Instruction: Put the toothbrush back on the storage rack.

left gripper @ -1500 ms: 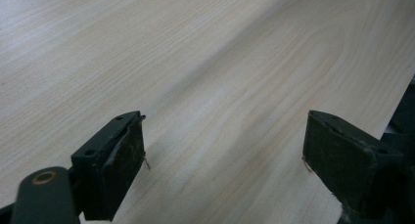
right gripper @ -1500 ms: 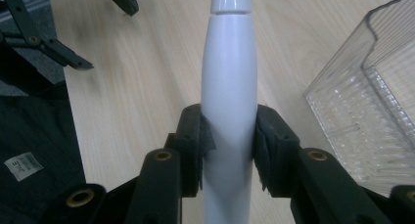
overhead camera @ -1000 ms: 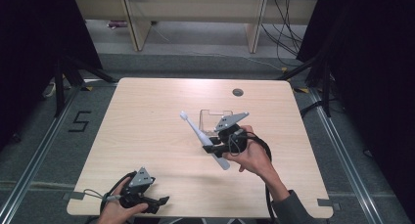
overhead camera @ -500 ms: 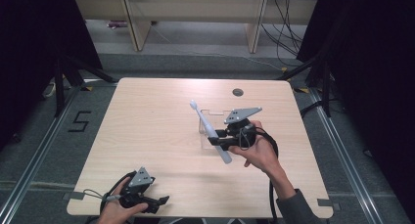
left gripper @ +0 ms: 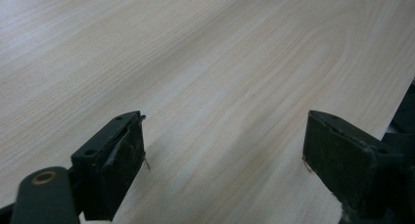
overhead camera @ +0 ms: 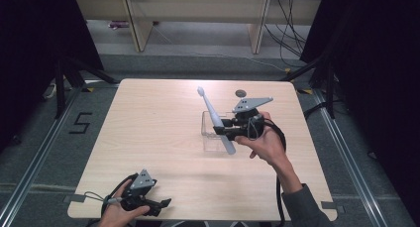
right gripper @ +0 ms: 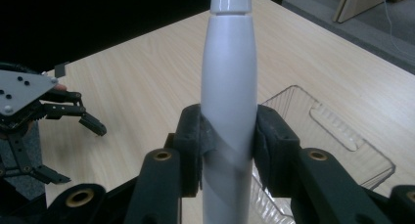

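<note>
Two grippers show — the right gripper (overhead camera: 225, 129) pinches a white electric toothbrush (overhead camera: 216, 120) tilted above the clear tray (overhead camera: 207, 140), while the left gripper (overhead camera: 161, 205) rests spread at the table (overhead camera: 148, 128) edge.

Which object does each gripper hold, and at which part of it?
The right gripper holds the white electric toothbrush by its thick handle, above the clear tray. The left gripper is open and holds nothing.
</note>
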`<action>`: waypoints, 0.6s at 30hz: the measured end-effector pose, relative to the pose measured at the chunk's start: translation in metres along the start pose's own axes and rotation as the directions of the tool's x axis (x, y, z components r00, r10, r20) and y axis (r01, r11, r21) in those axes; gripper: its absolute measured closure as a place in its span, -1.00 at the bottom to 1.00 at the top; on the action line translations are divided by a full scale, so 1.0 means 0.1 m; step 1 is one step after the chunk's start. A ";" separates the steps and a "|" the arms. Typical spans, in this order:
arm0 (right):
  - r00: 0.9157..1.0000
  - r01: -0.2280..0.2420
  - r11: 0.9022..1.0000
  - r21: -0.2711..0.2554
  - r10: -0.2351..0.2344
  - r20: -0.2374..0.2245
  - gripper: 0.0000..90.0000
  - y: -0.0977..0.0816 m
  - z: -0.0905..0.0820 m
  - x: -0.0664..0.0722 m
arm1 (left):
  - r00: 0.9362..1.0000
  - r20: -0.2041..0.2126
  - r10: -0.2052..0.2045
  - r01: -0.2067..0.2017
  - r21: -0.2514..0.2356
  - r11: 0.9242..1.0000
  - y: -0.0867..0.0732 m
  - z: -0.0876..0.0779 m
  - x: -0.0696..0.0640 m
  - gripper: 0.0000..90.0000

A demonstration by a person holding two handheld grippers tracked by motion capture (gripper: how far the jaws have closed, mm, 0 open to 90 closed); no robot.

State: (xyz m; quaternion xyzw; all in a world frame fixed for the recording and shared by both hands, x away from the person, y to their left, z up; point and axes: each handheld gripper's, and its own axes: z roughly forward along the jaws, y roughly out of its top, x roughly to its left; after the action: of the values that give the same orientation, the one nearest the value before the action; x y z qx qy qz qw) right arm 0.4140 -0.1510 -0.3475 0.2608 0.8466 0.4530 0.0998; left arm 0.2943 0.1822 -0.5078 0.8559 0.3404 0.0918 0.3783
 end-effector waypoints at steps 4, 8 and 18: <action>1.000 -0.009 1.000 -0.008 0.009 0.010 0.47 0.06 -0.01 -0.05 | 1.000 0.002 -0.001 0.001 0.002 1.000 0.00 0.00 0.00 -0.67; 0.999 -0.024 1.000 -0.020 0.025 0.026 0.47 0.11 0.01 -0.12 | 1.000 0.004 -0.006 0.006 -0.010 1.000 0.00 0.01 -0.01 -0.67; 0.998 -0.029 0.998 -0.064 0.033 0.054 0.47 0.25 0.06 -0.28 | 1.000 -0.004 0.013 -0.013 0.000 1.000 0.00 0.00 0.01 -0.67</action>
State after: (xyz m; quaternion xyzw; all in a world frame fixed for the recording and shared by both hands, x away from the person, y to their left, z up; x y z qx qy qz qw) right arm 0.4491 -0.1508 -0.3321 0.2830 0.8248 0.4735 0.1241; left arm 0.2950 0.1824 -0.5077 0.8579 0.3358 0.0959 0.3769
